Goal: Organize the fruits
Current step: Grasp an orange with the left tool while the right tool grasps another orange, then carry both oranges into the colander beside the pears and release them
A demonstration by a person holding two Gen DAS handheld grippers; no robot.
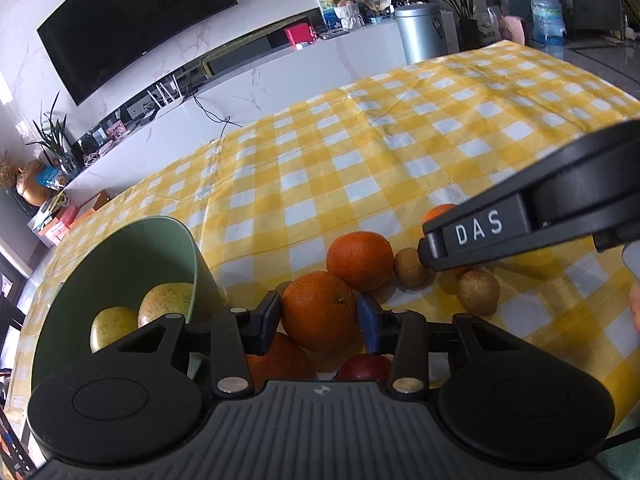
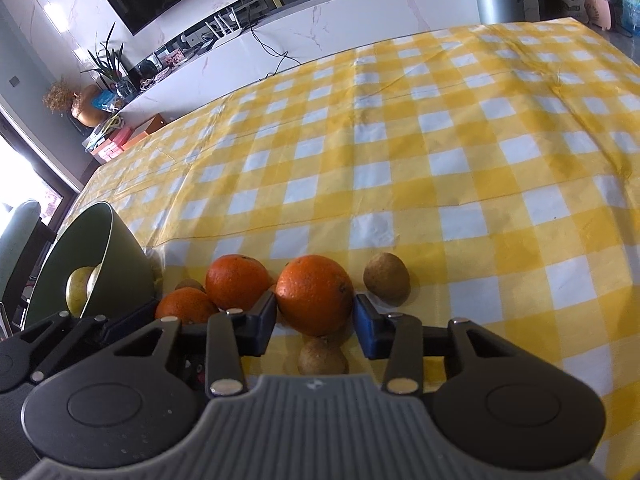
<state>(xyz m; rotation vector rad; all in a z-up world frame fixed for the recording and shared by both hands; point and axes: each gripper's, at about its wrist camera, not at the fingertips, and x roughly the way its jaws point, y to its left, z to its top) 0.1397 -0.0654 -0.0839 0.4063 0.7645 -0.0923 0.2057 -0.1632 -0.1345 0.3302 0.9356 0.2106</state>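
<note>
Left wrist view: left gripper (image 1: 319,317) clamped on orange (image 1: 316,310); green bowl (image 1: 120,248) just left. Right gripper (image 2: 315,318) pads at another orange (image 2: 314,294), contact unclear.

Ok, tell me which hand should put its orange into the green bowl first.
Left. The left tongs grip an orange, and the green bowl sits right beside them; the right tongs are farther off.
</note>
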